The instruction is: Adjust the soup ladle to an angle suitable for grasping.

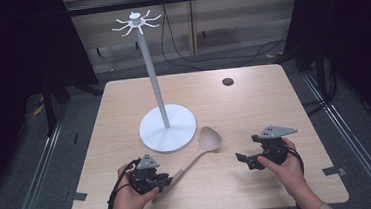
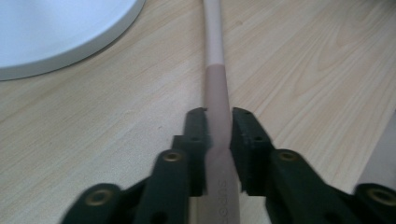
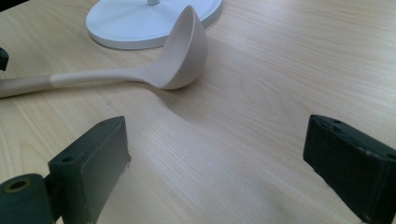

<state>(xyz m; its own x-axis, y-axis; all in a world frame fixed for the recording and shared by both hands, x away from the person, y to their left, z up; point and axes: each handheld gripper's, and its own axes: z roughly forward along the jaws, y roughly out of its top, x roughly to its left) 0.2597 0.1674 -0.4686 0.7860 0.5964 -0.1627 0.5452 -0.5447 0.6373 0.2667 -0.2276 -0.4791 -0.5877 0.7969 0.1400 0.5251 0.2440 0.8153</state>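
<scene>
A pale beige ladle lies on the light wooden table, its deep rounded bowl just beside the round white base of the utensil stand and tipped on its side (the handle turns a slightly darker, pinkish tone toward its end, with raised lettering too blurred to read). The left gripper is clenched on that darker handle end, both black jaws pressed against its sides. The right gripper hangs over bare wood near the ladle's bowl, jaws spread wide with nothing between them.
</scene>
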